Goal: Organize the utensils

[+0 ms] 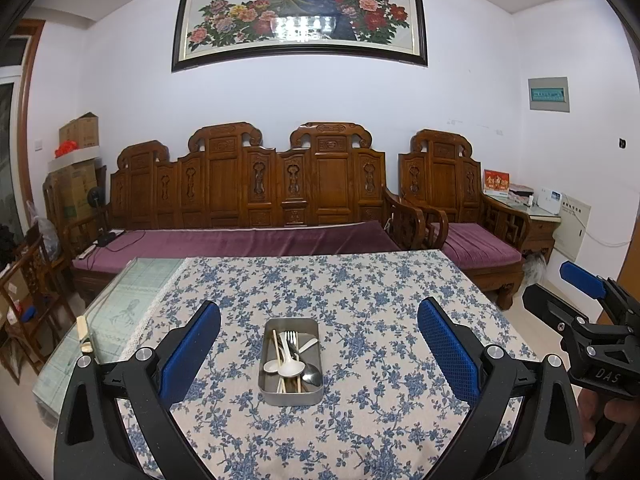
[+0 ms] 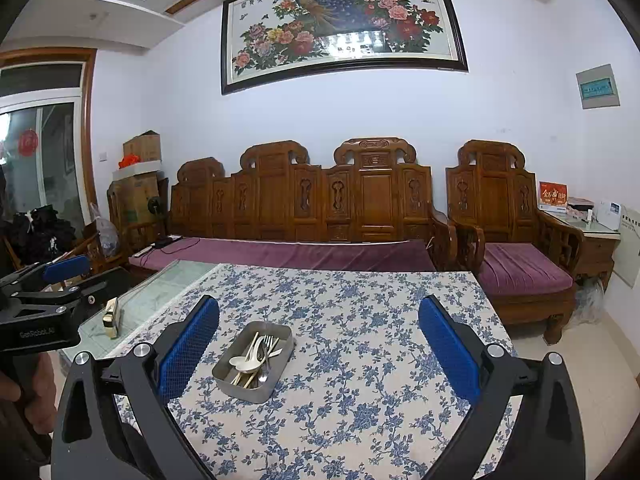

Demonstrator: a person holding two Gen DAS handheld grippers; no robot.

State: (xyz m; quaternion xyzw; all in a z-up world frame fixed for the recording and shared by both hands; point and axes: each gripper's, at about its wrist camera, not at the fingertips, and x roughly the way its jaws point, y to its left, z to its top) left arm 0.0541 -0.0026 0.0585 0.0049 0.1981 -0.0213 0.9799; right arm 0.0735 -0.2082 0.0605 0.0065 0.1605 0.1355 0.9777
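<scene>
Utensils (image 1: 291, 356) lay jumbled in a metal tin (image 1: 270, 393) on the floral tablecloth (image 1: 360, 288): white spoons, a fork, a steel spoon and chopsticks, crossing one another. Left gripper (image 1: 318, 350) hung above the table with jaws spread wide and empty; the tin sat ahead and between them, touching neither. Right gripper (image 2: 319, 350) likewise stood wide apart, holding nothing; from it the tin (image 2: 244, 392) lay ahead, just beside the left-hand pad (image 2: 188, 350) and well apart from the other.

Judged stage: either the very start or the very end. Everything was in the tin and nothing on the cloth, and no sorting place was visible. If pieces are to come out, the next move calls for one jaw pair to drop into the tin and close on a single handle; the tangle makes snagging a neighbour likely, and the tin may slide unless steadied.
</scene>
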